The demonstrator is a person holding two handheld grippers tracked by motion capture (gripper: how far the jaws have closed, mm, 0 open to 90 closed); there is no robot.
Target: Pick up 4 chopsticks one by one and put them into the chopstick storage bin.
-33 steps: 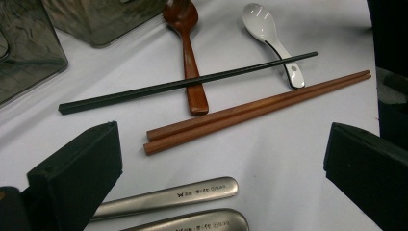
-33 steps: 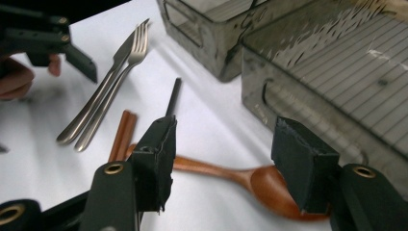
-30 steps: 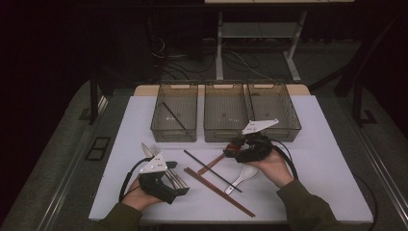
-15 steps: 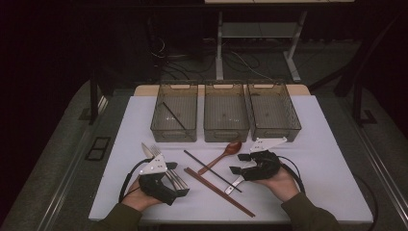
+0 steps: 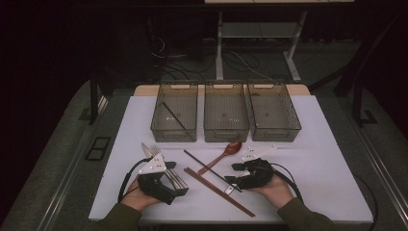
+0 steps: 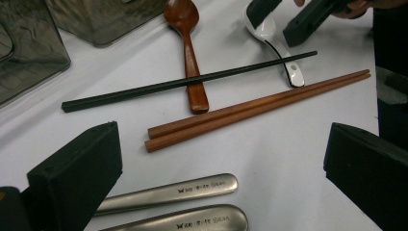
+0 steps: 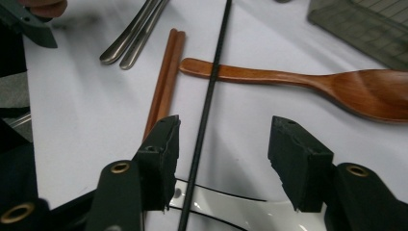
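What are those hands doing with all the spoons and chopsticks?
A person is sorting cutlery into three bins. The right tool hangs open over the white spoon, its jaws just closing a bit, with the black chopstick lying across that spoon. The left tool rests open by the metal cutlery.

Small butterfly mark and tiny engraved characters, too small to read, on two steel cutlery handles (image 6: 192,202)

The right hand-held gripper (image 5: 234,173) has dropped over the white spoon (image 7: 240,208), jaws closing.
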